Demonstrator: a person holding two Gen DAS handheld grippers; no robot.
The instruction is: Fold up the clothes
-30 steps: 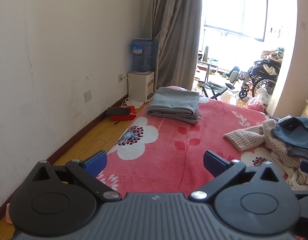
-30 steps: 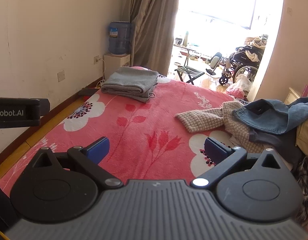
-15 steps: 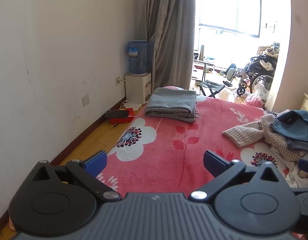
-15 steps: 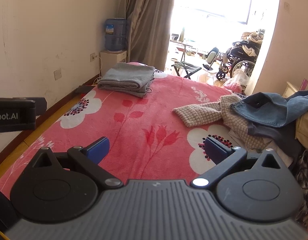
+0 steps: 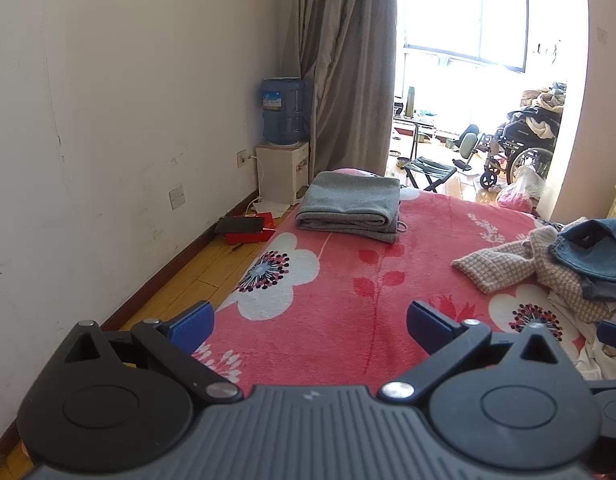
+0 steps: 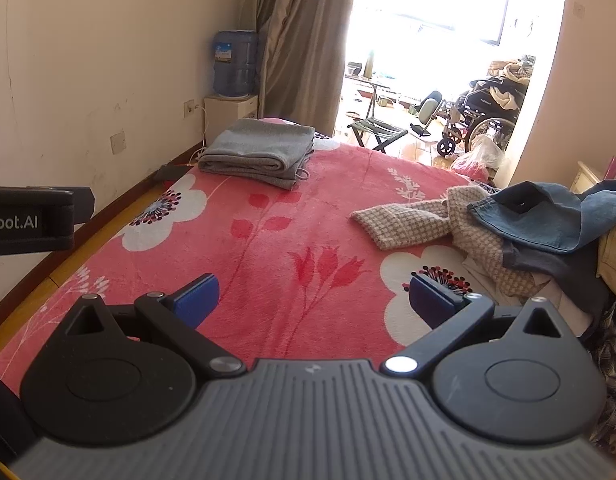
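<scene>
A folded grey garment [image 5: 353, 206] lies at the far end of the pink flowered bed [image 5: 327, 280]; it also shows in the right wrist view [image 6: 258, 152]. A loose pile at the right holds a beige checked garment [image 6: 411, 220] and blue denim [image 6: 547, 216]; the pile shows in the left wrist view too [image 5: 547, 256]. My left gripper [image 5: 309, 322] is open and empty above the bed's near end. My right gripper [image 6: 313, 300] is open and empty, with the pile just right of it.
A white wall [image 5: 108, 120] and a strip of wooden floor [image 5: 188, 280] run along the bed's left. A water dispenser [image 5: 284, 140], a red box [image 5: 250, 232] and a curtain [image 5: 347, 60] stand beyond. A folding stool [image 6: 377, 130] and wheelchair [image 6: 483, 120] stand past the bed.
Both grippers have tilted up and drawn back slightly, so the grey garment and the pile sit lower in view. Both stay open and empty.
</scene>
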